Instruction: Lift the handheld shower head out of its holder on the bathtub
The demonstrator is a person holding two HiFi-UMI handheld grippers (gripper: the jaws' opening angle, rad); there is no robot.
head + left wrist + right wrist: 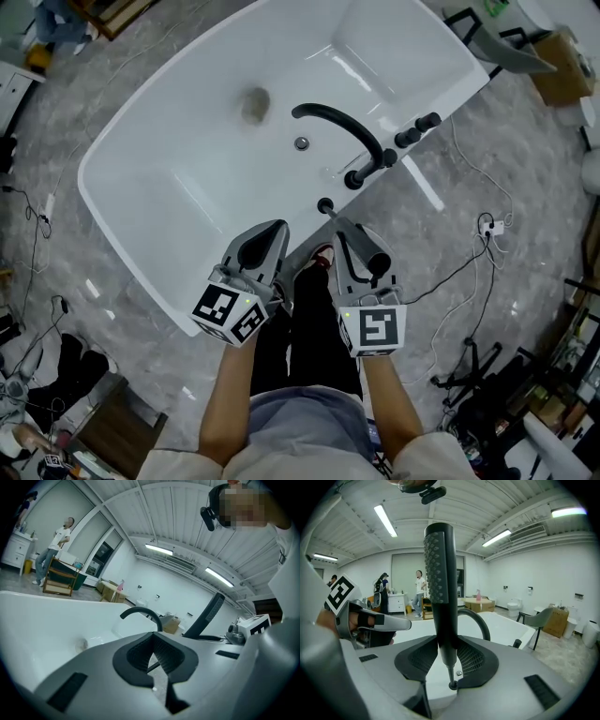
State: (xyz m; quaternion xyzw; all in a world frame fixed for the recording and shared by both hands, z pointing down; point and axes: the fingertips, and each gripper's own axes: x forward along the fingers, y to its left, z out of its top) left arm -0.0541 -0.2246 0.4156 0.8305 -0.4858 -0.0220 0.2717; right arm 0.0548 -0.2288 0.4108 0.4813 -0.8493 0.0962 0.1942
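Observation:
The black handheld shower head [440,588] stands upright between the jaws of my right gripper [445,657], which is shut on its lower handle. In the head view this gripper [354,232] hovers just short of the tub's near rim, with the shower head [376,262] lying along it. The small black holder fitting [325,204] sits on the rim right ahead. My left gripper [270,232] is beside it on the left, shut on nothing [152,654]. The left gripper view also catches the shower head [209,615].
The white bathtub [178,178] lies diagonally ahead, with a black arched spout [342,124] and black knobs [417,129] on its rim. Cables [473,262] and a stand clutter the marble floor at right. People stand far off [419,590].

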